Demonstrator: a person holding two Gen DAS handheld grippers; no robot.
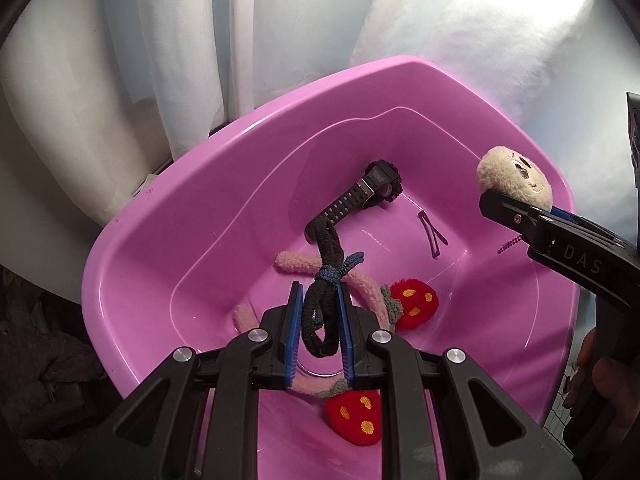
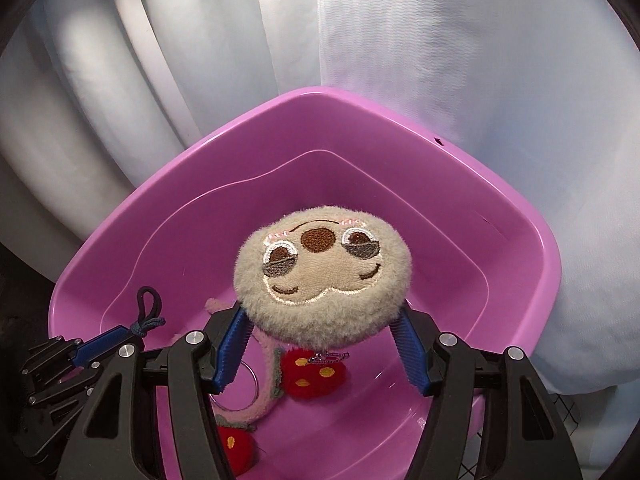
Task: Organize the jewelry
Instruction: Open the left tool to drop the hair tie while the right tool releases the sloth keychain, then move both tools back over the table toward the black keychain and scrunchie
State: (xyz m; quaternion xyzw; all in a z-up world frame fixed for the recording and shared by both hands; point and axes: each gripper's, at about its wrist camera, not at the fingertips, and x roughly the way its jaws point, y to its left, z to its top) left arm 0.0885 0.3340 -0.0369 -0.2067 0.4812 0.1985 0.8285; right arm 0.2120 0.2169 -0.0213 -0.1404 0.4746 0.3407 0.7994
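We pinch black hair tie in left gripper, its length hanging toward pink basin floor. Right gripper clamps plush sloth charm over basin, ours nearer floor.

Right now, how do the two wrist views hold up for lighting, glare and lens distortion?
Left wrist view: bright backlight blows out the white curtain, small glare streaks on the pink basin floor, fisheye bends its rim. Right wrist view: plush face sharp and evenly lit, dark vignette at the corners.
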